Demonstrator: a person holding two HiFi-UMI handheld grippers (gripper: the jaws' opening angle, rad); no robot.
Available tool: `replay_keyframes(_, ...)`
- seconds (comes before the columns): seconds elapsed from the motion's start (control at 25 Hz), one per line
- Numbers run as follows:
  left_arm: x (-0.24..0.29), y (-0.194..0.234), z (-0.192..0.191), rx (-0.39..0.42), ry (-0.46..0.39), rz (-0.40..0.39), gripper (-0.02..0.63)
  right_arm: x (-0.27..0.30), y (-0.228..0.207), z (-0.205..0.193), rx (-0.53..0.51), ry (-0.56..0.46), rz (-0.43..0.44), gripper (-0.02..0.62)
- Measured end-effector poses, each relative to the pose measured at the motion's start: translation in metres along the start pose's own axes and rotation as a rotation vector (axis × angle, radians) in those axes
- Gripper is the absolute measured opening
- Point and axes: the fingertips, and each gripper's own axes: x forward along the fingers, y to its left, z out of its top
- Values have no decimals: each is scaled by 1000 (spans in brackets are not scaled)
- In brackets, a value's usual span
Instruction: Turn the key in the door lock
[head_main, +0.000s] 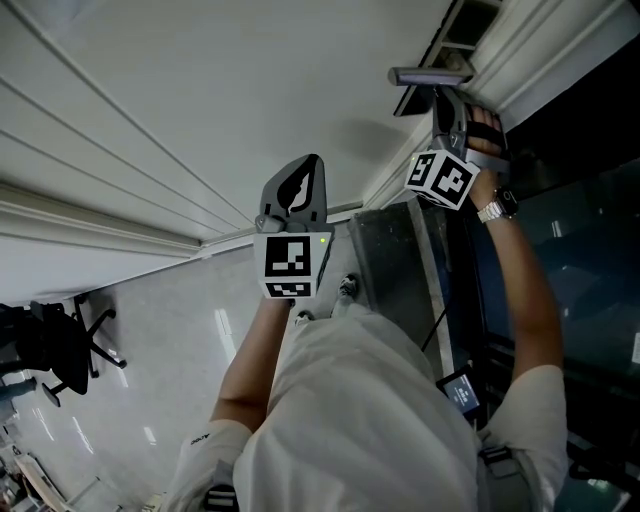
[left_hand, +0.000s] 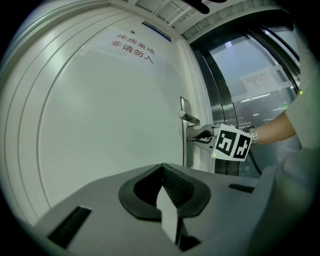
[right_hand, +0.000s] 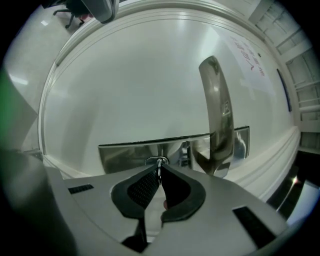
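The white door (head_main: 220, 90) carries a steel lock plate (right_hand: 125, 152) with a lever handle (right_hand: 218, 105). In the right gripper view a small metal key (right_hand: 159, 162) sticks out of the plate, and my right gripper (right_hand: 159, 168) is shut on it, pads pressed to both sides. In the head view the right gripper (head_main: 443, 100) sits just under the handle (head_main: 430, 75). My left gripper (head_main: 312, 162) hangs apart in front of the bare door face, shut with nothing between its pads. From the left gripper view (left_hand: 162, 167) the right gripper (left_hand: 196, 138) shows at the lock.
A steel door frame and dark glass panels (head_main: 580, 230) stand to the right of the door. Red characters (left_hand: 132, 46) are printed high on the door. An office chair (head_main: 60, 350) stands on the glossy floor at the lower left. A phone (head_main: 462, 390) hangs at the person's waist.
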Motion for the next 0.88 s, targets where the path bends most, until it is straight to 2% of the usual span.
replay_keyframes(0.2, -4, 5, -3, -2, 7, 6, 6, -1, -1, 1, 86, 9, -12, 14)
replay_keyframes(0.32, -6, 7, -4, -3, 10, 9, 6, 0, -2, 1, 200, 18, 21, 12)
replay_keyframes(0.64, -12, 1, -6, 5, 14, 4, 6, -1, -7, 1, 632, 38, 114, 11)
replay_keyframes(0.88, -16, -2, -7, 14, 22, 8, 6, 0, -9, -2, 1029, 30, 212, 12)
